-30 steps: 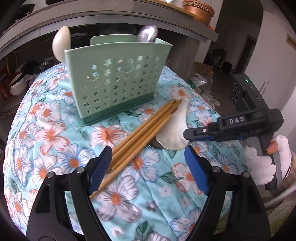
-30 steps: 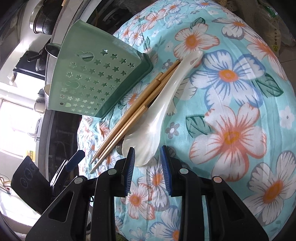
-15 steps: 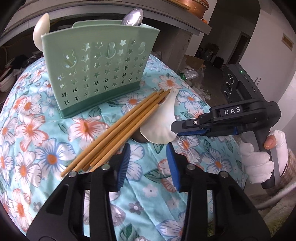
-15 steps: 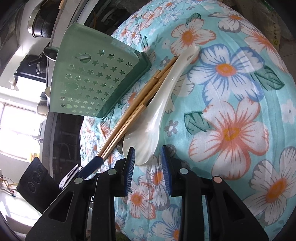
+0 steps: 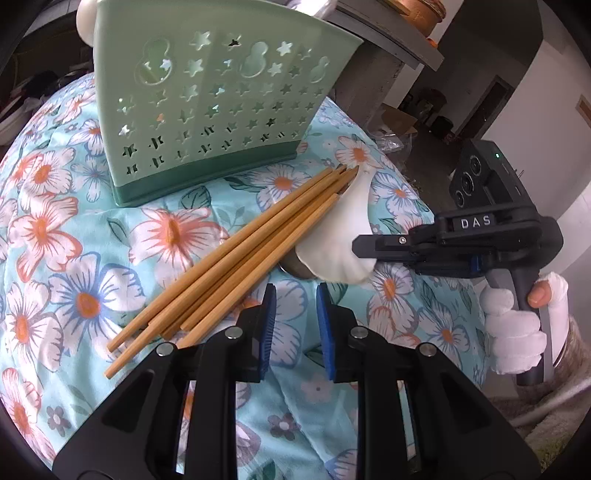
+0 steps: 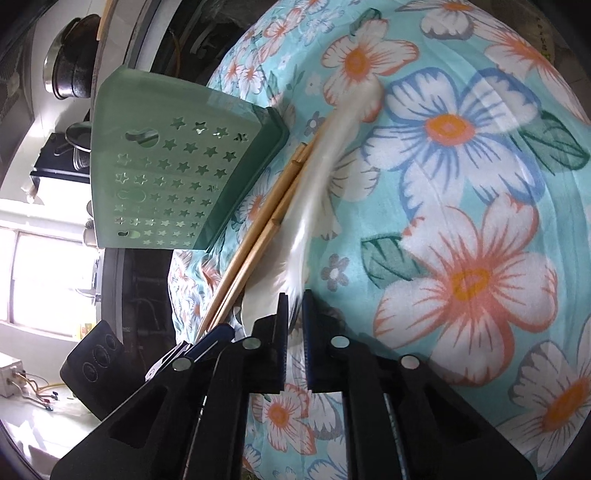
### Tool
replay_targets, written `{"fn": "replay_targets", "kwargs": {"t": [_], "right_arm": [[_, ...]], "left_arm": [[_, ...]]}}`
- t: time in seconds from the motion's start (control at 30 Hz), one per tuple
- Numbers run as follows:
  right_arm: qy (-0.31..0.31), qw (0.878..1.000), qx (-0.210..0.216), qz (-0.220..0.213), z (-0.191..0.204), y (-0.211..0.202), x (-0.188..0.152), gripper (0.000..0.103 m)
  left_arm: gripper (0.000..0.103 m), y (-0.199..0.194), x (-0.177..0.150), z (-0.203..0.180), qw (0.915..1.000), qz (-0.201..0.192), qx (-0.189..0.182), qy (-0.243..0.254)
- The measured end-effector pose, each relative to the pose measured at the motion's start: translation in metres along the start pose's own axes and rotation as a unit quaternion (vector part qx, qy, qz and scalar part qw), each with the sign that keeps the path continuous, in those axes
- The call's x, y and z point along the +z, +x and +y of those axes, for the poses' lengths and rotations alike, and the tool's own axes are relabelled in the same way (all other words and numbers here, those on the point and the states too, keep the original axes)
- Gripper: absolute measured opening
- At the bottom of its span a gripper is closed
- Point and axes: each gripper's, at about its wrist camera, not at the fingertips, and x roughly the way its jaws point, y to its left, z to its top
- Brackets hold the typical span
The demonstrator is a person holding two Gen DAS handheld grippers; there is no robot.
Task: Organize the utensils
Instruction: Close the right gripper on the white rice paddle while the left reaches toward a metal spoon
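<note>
A green perforated utensil holder (image 5: 207, 107) stands on the floral cloth (image 5: 74, 258); it also shows in the right wrist view (image 6: 166, 177). Several wooden chopsticks (image 5: 229, 266) lie in front of it, beside a white ceramic spoon (image 5: 340, 243). My right gripper (image 6: 293, 306) is shut on the bowl end of the white spoon (image 6: 325, 177); it shows from the side in the left wrist view (image 5: 364, 249). My left gripper (image 5: 293, 302) is empty, its jaws narrowed to a small gap, just right of the chopsticks' near ends. A white spoon and a metal spoon stick out of the holder.
A grey shelf (image 5: 388, 33) with a copper bowl (image 5: 417, 9) runs behind the holder. A metal object (image 5: 295, 267) lies partly under the spoon bowl. The cloth-covered surface drops away at the right, toward the floor. Pots (image 6: 70, 74) stand on the shelf in the right wrist view.
My left gripper narrowed from wide open to a small gap and moved forward and right past the chopsticks' ends. My right gripper closed on the white spoon's bowl.
</note>
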Motion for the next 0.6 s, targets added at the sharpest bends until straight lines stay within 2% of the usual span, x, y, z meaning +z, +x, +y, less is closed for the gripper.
{"fn": "replay_targets", "kwargs": {"t": [0.27,0.37,0.5,0.6], "right_arm": [[0.007,1.0,0.0,-0.02,-0.016,-0.027,-0.01,0.004],[0.016,1.0,0.006,-0.016,-0.026,-0.039,-0.018,0.003],[0.02,1.0,0.01,-0.001,-0.032,-0.041,-0.033,0.003],[0.02,1.0,0.017,0.01,-0.033,-0.036,-0.043,0.003]], "left_arm": [[0.021,0.003,0.012,0.019,0.999,-0.009,0.005,-0.045],[0.021,0.003,0.014,0.023,0.9978,-0.009,-0.007,-0.066],[0.021,0.007,0.012,0.021,0.9948,0.01,-0.034,-0.095],[0.021,0.016,0.011,0.019,0.9917,0.025,-0.034,-0.121]]}}
